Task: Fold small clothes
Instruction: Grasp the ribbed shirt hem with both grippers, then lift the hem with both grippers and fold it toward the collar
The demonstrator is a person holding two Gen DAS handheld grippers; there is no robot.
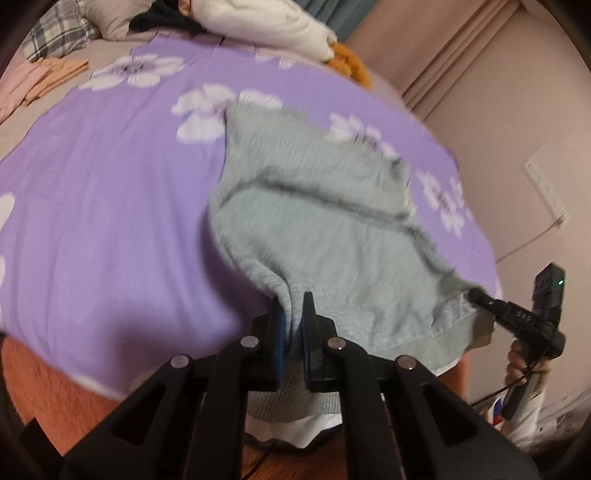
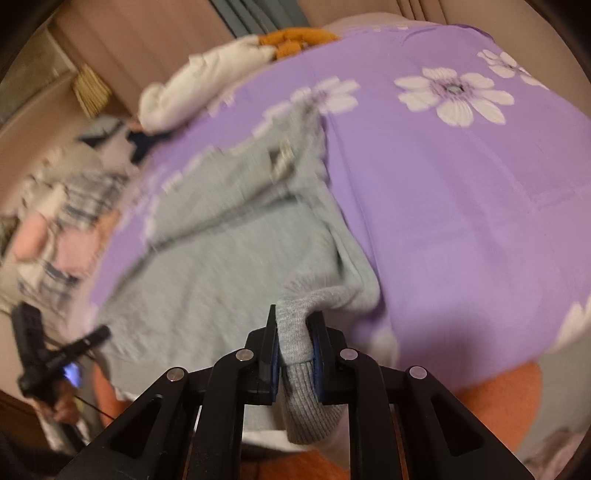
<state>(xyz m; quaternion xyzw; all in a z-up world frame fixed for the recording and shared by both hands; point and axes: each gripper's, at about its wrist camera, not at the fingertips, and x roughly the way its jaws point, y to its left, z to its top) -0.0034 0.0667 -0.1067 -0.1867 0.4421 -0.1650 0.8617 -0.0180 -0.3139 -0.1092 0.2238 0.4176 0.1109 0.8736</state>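
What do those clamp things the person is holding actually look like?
Each hand-held gripper, left and right, is matt black plastic: two flat fingers lined with blue pads, on angled struts with round silver pins. The right one has a pistol-style handle, a green light and a thin black cable.

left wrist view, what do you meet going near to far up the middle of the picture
left gripper, shut on the grey garment's near edge → grey garment spread across the bed → purple flowered sheet → white bedding at the far end
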